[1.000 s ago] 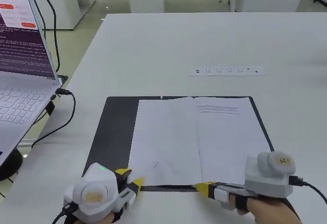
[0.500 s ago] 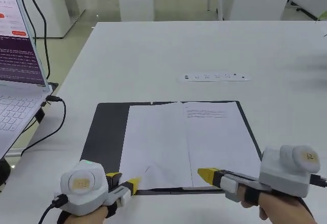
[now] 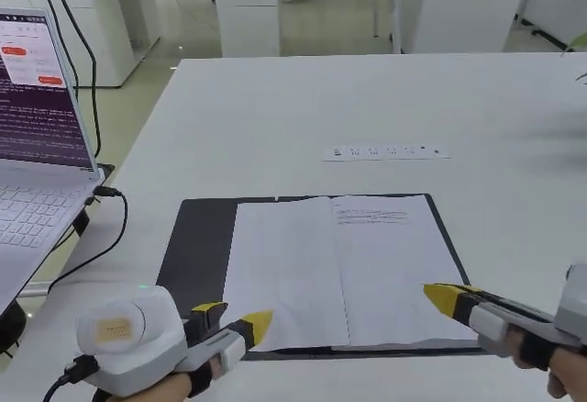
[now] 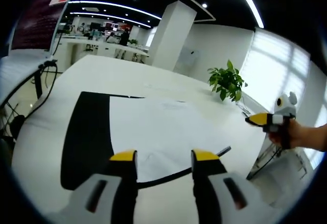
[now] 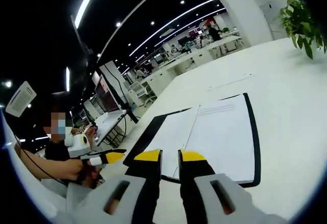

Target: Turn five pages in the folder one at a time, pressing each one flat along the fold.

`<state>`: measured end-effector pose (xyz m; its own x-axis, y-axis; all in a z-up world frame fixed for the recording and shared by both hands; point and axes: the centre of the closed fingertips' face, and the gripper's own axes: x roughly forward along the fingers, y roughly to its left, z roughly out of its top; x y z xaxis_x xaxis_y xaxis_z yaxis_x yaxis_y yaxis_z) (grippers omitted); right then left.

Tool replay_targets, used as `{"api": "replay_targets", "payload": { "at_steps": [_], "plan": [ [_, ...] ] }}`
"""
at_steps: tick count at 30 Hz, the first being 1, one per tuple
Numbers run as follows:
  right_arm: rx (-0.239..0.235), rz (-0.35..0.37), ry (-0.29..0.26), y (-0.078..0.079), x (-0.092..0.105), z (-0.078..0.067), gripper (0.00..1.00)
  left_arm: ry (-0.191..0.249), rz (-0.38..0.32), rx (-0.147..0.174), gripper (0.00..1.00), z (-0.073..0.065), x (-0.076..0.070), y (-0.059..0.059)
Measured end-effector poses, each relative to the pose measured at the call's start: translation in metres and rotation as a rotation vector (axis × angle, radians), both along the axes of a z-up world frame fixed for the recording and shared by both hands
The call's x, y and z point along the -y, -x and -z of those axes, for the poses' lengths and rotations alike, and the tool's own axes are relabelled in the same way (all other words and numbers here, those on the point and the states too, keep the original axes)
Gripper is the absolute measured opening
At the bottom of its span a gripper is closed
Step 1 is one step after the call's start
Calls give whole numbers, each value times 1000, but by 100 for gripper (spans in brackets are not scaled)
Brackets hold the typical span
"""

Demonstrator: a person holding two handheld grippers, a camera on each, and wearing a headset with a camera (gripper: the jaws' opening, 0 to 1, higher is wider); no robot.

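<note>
Head view: folder [image 3: 197, 246] lying open and flat on the white bench [image 3: 275, 108], at 12 o'clock from both grippers, with black cover bare at 9 o'clock of the left page [image 3: 284, 264] and a few printed lines along the top of the right page [image 3: 394, 264]. Main risk from here, as a judgement: lifting two sheets at once instead of one, given thin paper presumably stacked edge on edge. Next, creasing or tearing a near corner through a hard pinch or a hasty swing across. Also dragging the whole folder over the smooth bench, unpinned at present, or pressing wide of the fold and leaving the turned page bowed. Left gripper [image 3: 234, 317] hovering at the folder's 7 o'clock, over its near edge; fingers [image 4: 122, 157] parted to a moderate gap, released, holding nothing, contact with the paper not apparent. Right gripper [image 3: 442, 297] at 4 o'clock, by the near corner of the right page, touching or just clear impossible to tell; fingers [image 5: 148, 156] drawn almost together with only a sliver between, gripping nothing.
</note>
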<state>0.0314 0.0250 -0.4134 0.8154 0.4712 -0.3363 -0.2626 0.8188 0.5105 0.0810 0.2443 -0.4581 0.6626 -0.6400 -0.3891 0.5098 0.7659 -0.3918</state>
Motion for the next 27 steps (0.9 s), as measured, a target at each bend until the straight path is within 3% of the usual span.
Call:
{"api": "replay_targets", "payload": {
  "at_steps": [4,14,23,24,27],
  "plan": [
    [-7,25,28,6,12,1,26,-6,11,12,48,-10,2,8],
    [20,50,131,22,27,6,55,-100,41,55,69,-19,1,24],
    [39,49,192,26,33,4,83,-161,18,66,88,-27,-7,30],
    [41,51,195,26,34,4,86,-171,3,50,92,-27,-10,30],
    [44,54,203,26,37,2,94,-161,-11,47,99,-33,-10,31]
  ]
}}
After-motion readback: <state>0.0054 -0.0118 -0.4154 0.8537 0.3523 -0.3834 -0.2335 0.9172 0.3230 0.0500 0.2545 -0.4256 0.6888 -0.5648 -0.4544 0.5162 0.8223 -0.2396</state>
